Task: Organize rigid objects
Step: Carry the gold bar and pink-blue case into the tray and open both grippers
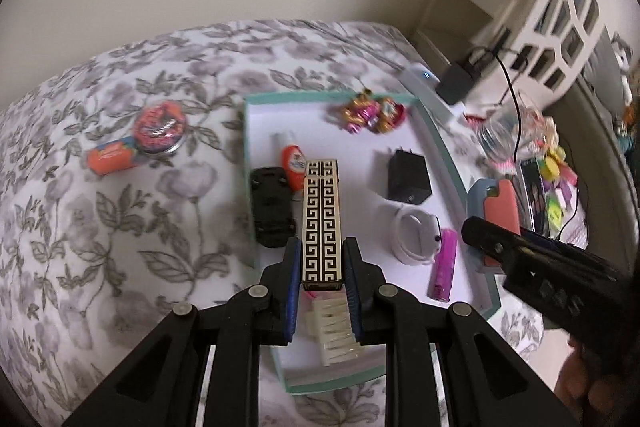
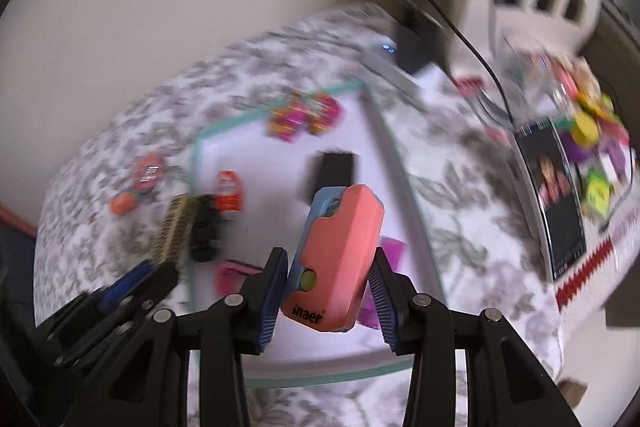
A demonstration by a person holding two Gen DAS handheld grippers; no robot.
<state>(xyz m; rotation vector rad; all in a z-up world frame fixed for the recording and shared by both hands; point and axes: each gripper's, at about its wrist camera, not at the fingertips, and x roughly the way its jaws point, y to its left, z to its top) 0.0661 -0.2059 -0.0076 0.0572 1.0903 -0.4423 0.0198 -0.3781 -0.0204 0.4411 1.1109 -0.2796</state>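
My left gripper (image 1: 322,255) is shut on a long black-and-cream patterned bar (image 1: 322,211), held over a white tray with a teal rim (image 1: 352,187). White bristles (image 1: 338,327) show just beneath the bar's near end. My right gripper (image 2: 332,267) is shut on a coral-and-blue case (image 2: 340,247) above the tray's (image 2: 272,167) right half. In the left wrist view that case (image 1: 500,203) hangs at the tray's right rim. In the tray lie a black toy car (image 1: 272,211), an orange bottle (image 1: 292,163), wrapped sweets (image 1: 370,113), a black charger (image 1: 408,181), a coiled white cable (image 1: 412,231) and a pink tube (image 1: 442,271).
The tray rests on a floral bedspread (image 1: 120,227). A round tin (image 1: 160,127) and an orange packet (image 1: 112,157) lie left of it. To the right are a dark screen (image 2: 556,195), bright small items (image 2: 592,131), a black cable (image 1: 514,99) and a white lattice shelf (image 1: 560,19).
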